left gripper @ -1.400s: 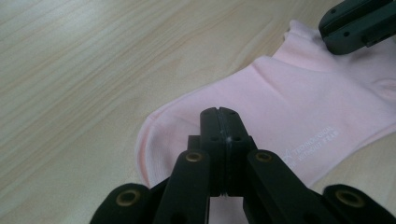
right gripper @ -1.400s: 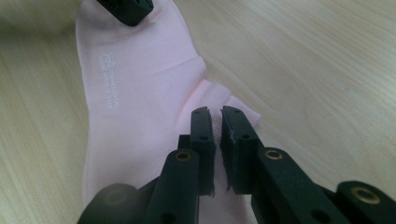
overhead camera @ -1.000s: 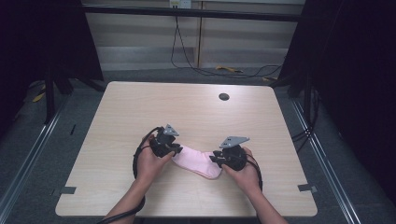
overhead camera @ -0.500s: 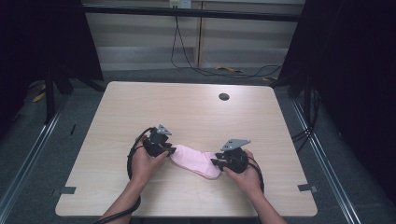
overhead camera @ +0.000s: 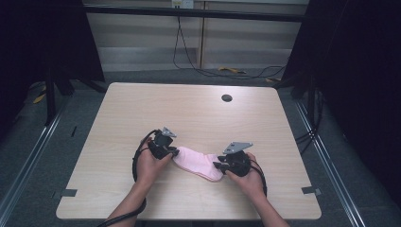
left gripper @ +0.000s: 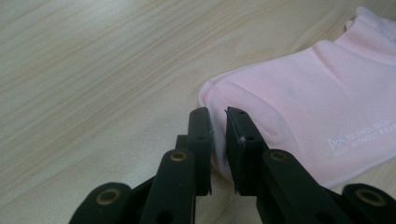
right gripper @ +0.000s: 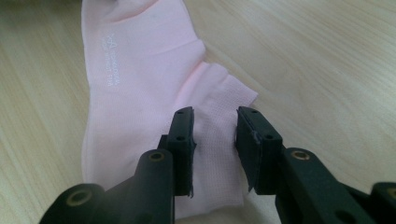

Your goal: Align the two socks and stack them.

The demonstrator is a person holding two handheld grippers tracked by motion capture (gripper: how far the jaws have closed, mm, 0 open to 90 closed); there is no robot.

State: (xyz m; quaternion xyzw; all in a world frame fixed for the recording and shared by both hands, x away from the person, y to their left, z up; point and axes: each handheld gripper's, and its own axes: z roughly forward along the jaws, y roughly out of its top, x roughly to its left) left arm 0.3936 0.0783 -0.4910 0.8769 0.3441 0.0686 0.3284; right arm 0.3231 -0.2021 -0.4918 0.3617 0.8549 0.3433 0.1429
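We see a soft pink knit sock lying flat on the pale wood-grain counter. The left gripper, whose narrow jaws have just been closing, pinches the sock's rounded toe between them. The right gripper holds its jaws wider, astride the ribbed cuff beneath them.

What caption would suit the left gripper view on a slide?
Left hand-held gripper nearly closed at the toe end of a soft pink fabric sock on a pale wooden table.
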